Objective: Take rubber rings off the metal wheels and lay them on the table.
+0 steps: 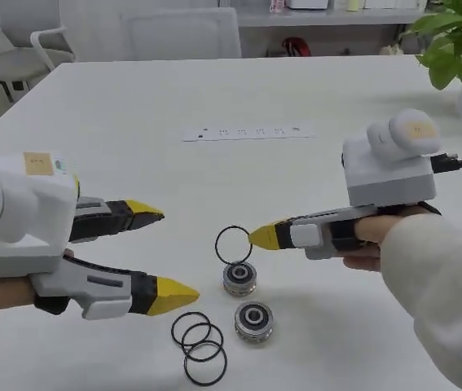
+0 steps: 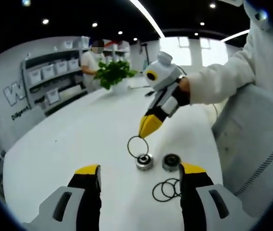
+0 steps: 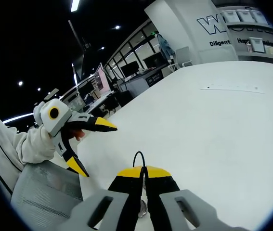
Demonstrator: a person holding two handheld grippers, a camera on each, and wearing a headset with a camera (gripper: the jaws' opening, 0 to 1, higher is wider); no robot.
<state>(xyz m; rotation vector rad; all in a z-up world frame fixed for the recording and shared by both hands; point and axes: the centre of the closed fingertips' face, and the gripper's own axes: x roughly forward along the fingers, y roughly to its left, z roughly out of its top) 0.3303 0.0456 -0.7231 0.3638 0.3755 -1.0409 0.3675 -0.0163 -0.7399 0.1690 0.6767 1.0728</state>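
Note:
Two metal wheels (image 1: 239,278) (image 1: 253,320) stand on the white table (image 1: 214,90) between my grippers. My right gripper (image 1: 261,237) is shut on a thin black rubber ring (image 1: 233,244), which it holds upright just above the farther wheel. In the right gripper view the ring (image 3: 138,159) sticks out past the closed yellow tips (image 3: 143,172). My left gripper (image 1: 168,252) is open to the left of the wheels, nothing between its jaws. Three loose rings (image 1: 199,345) lie overlapping on the table in front of the wheels. In the left gripper view the wheels (image 2: 144,161) (image 2: 171,162) sit ahead of the open jaws.
A white strip with markings (image 1: 247,132) lies mid-table. A potted plant (image 1: 457,45) stands at the far right corner. Chairs (image 1: 19,49) stand beyond the table's left side. A person (image 2: 90,60) stands by shelves far off.

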